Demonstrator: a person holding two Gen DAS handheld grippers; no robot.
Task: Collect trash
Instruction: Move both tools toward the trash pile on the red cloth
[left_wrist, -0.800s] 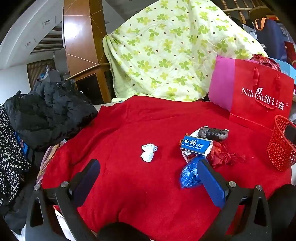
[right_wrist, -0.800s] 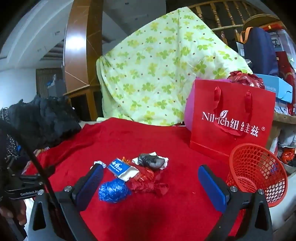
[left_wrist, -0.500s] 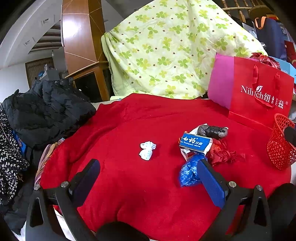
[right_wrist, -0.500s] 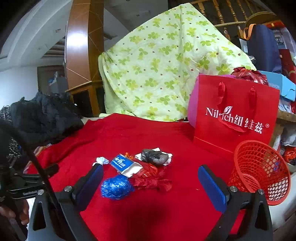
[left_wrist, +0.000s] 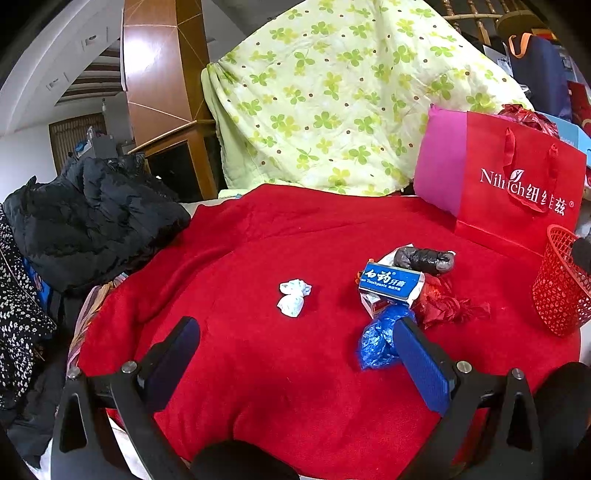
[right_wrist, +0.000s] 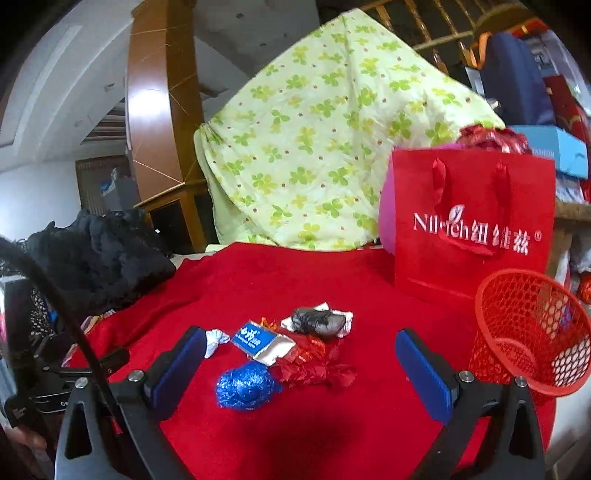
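Trash lies on a red cloth (left_wrist: 280, 369): a white paper wad (left_wrist: 293, 297) (right_wrist: 216, 340), a blue toothpaste box (left_wrist: 389, 282) (right_wrist: 258, 339), a crumpled blue plastic ball (left_wrist: 378, 338) (right_wrist: 245, 386), red foil scraps (left_wrist: 448, 304) (right_wrist: 314, 363) and a dark grey wad (left_wrist: 424, 259) (right_wrist: 317, 322). A red mesh basket (left_wrist: 561, 291) (right_wrist: 532, 332) stands at the right. My left gripper (left_wrist: 295, 332) is open, hovering short of the white wad. My right gripper (right_wrist: 301, 339) is open, its fingers framing the pile from above and nearer, touching nothing.
A red gift bag (left_wrist: 517, 192) (right_wrist: 472, 229) stands behind the basket. A green clover quilt (left_wrist: 332, 103) hangs at the back. Black jackets (left_wrist: 92, 221) are heaped at the left edge of the cloth. The left gripper's body (right_wrist: 44, 373) shows at the right view's left.
The right view has shifted slightly, with the trash pile now sitting more centrally between its fingers. The left view has barely moved. Both grippers stay open.
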